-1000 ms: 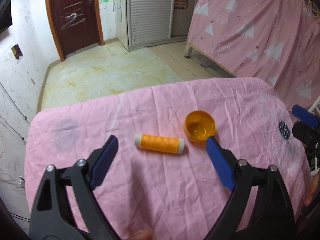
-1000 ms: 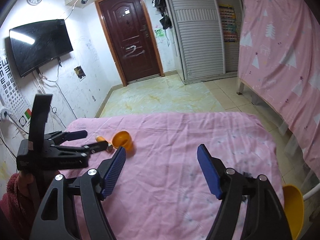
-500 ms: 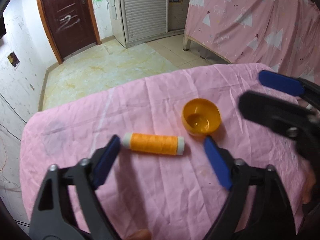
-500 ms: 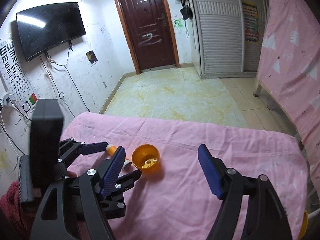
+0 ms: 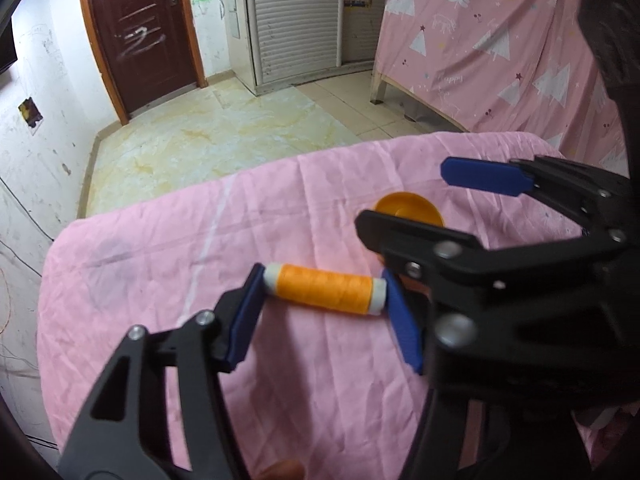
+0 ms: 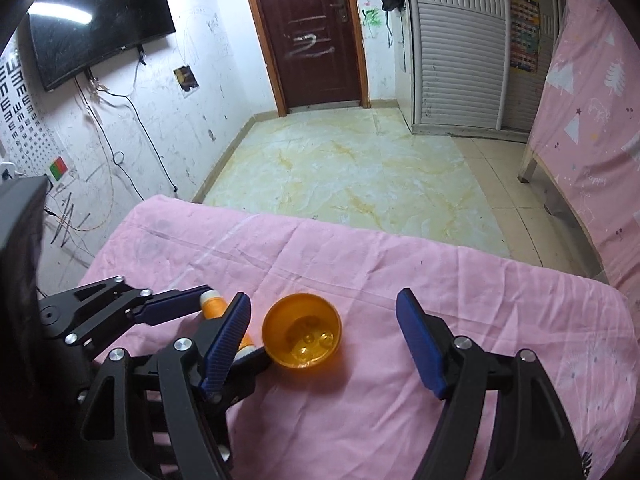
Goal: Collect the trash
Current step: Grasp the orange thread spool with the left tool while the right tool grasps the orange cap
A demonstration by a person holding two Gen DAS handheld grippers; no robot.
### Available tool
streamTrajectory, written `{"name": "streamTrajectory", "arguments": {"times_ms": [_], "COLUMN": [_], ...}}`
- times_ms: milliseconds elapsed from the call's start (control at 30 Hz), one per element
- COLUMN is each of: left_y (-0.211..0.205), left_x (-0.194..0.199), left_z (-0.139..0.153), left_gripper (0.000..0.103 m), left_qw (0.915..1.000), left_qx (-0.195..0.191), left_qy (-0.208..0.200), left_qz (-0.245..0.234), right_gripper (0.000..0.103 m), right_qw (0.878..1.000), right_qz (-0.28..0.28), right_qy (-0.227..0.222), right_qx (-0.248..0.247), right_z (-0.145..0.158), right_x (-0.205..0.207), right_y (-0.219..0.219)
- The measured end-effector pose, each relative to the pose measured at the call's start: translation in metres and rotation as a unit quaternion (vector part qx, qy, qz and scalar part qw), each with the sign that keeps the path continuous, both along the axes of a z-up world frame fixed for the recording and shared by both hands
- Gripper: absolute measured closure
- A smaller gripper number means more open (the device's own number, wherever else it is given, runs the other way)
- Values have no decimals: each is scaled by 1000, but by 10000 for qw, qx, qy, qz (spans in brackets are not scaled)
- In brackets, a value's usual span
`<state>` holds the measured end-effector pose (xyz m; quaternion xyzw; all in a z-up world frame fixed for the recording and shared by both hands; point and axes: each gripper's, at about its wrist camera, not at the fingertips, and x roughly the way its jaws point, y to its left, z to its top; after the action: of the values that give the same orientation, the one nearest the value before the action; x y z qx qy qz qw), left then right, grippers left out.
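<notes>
Left tongs (image 5: 324, 300) narrower than 1 s ago, pads now touching both ends of thread spool (image 5: 326, 288) lying on table (image 5: 160, 280); grip looks seated. Right tongs (image 6: 324, 344) released, newly straddling orange cup (image 6: 302, 330). Judgement: pickups imminent.

Around the orange bowl (image 6: 302, 332) the pink cloth (image 6: 460, 292) lies bare on its far side and its right. Its left is crowded: the thread spool (image 5: 326, 289) lies just beside the bowl with the left gripper (image 5: 320, 300) closed on its two ends. The right gripper (image 6: 324, 336) straddles the bowl with jaws wide, one finger (image 6: 226, 340) between bowl and spool.
</notes>
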<state>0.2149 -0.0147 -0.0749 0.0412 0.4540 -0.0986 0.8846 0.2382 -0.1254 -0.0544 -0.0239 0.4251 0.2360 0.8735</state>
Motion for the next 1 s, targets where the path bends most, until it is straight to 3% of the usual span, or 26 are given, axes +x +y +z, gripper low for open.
{"name": "streamTrajectory", "arguments": {"times_ms": [233, 300, 367, 433, 733, 1000], "left_y": [0, 0, -1, -1, 5, 4], "left_x": [0, 0, 0, 0, -1, -25], "left_z": [0, 0, 0, 0, 0, 25], "left_gripper": [46, 46, 46, 46, 46, 46], "left_qw": [10000, 10000, 10000, 10000, 10000, 9977], "left_qx": [6, 19, 4, 16, -53, -103], "left_qy": [1, -1, 1, -2, -30, -665], "left_qz": [-1, -5, -2, -4, 24, -23], "right_gripper": [35, 39, 58, 69, 68, 68], "right_qw": [9996, 9996, 9995, 9995, 9994, 9947], "right_qz": [-21, -47, -83, -116, -311, -675], "right_qy": [208, 212, 176, 150, 6, -334], "right_qx": [-185, -197, -249, -250, 171, 693], "right_z": [-14, -16, -16, -16, -3, 31], "right_x": [8, 8, 7, 6, -8, -50], "right_y": [8, 9, 8, 7, -18, -73]}}
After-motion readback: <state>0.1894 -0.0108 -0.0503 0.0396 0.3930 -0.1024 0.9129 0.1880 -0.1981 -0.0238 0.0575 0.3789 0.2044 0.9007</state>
